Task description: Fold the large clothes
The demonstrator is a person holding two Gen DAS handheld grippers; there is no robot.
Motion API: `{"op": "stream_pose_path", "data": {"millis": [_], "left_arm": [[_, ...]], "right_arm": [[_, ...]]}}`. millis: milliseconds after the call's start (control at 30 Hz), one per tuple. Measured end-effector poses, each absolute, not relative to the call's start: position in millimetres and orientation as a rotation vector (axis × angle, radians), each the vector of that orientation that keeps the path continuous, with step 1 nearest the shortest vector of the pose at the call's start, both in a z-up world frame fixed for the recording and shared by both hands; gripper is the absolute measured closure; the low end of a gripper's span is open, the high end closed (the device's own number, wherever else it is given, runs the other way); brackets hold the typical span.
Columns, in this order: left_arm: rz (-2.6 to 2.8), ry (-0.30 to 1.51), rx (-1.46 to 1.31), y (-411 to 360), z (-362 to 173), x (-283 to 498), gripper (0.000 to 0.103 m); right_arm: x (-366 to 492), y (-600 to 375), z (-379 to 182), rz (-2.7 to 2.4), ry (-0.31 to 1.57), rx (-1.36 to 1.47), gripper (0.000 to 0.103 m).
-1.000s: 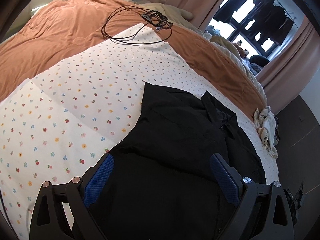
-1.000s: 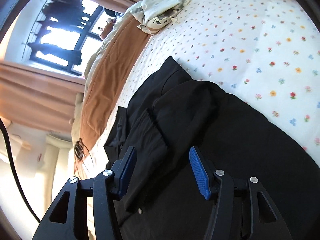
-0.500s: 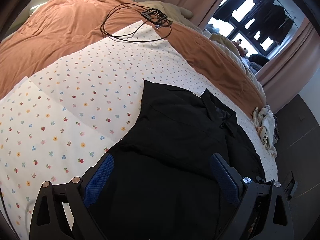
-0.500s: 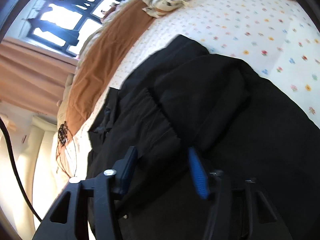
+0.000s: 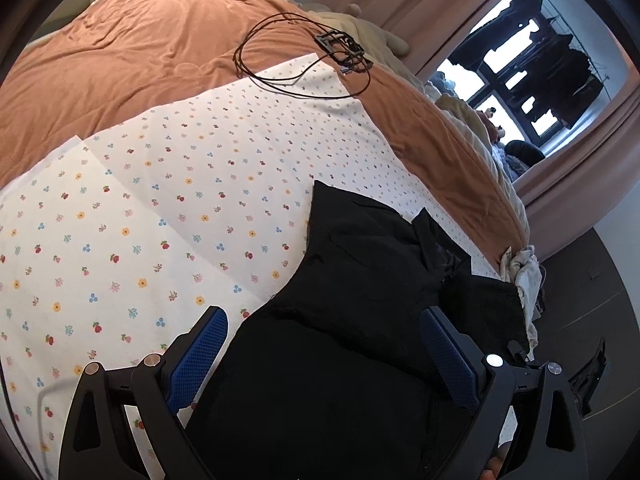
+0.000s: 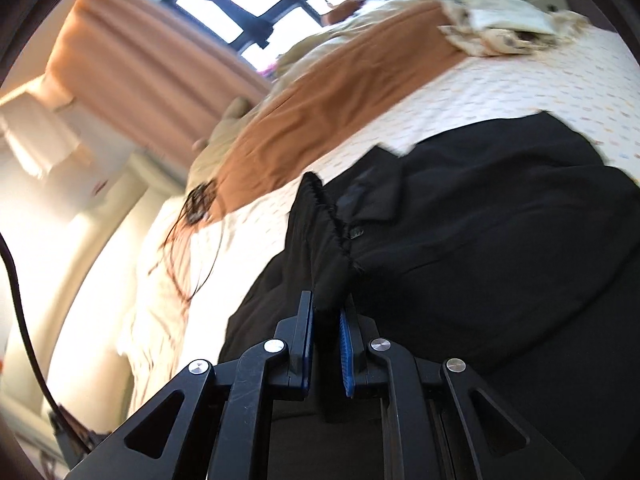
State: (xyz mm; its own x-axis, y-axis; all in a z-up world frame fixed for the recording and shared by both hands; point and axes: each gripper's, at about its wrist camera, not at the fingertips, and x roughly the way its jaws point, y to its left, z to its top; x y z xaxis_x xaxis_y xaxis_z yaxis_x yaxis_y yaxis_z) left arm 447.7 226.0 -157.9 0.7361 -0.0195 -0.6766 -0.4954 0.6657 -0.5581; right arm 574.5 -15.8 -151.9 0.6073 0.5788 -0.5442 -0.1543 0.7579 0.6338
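A black shirt (image 5: 360,280) lay on a floral sheet (image 5: 160,220) as the right gripper (image 6: 326,312) closed, pinching its raised edge; the left gripper (image 5: 324,352) hovered, fingers spread.

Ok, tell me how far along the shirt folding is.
Early. Done: the black shirt lies spread on the flowered sheet. In hand: the right gripper is closing on a pinched shirt edge; the left gripper is open above the cloth. Left: every fold.

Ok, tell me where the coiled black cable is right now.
In the left wrist view the coiled black cable lies at the top centre, at the bed's far end, straddling the rust-orange duvet and the far corner of the white floral sheet, well beyond the black garment.
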Motion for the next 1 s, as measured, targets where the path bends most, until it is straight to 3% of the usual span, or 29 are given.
{"op": "stream_pose_path", "data": {"millis": [433, 533, 667, 767, 1000], "left_arm": [[0.342, 0.683, -0.879, 255.5, -160.5, 431.5, 0.006], [0.36, 0.693, -0.874, 258.0, -162.0, 432.1, 0.006], [0.377, 0.696, -0.88, 261.2, -163.7, 430.7, 0.006], [0.378, 0.701, -0.875, 258.9, -164.3, 430.9, 0.006], [0.365, 0.688, -0.849, 247.4, -156.6, 431.9, 0.006]], "right_arm": [[570.4, 98.2, -157.8, 0.611, 0.807, 0.481, 0.092], [570.9, 117.3, -176.7, 0.614, 0.879, 0.445, 0.092], [569.7, 131.4, -203.0, 0.596, 1.047, 0.379, 0.085], [564.4, 113.0, -208.4, 0.605, 1.082, 0.458, 0.061], [542.9, 56.1, -199.3, 0.533, 1.086, 0.495, 0.059]]}}
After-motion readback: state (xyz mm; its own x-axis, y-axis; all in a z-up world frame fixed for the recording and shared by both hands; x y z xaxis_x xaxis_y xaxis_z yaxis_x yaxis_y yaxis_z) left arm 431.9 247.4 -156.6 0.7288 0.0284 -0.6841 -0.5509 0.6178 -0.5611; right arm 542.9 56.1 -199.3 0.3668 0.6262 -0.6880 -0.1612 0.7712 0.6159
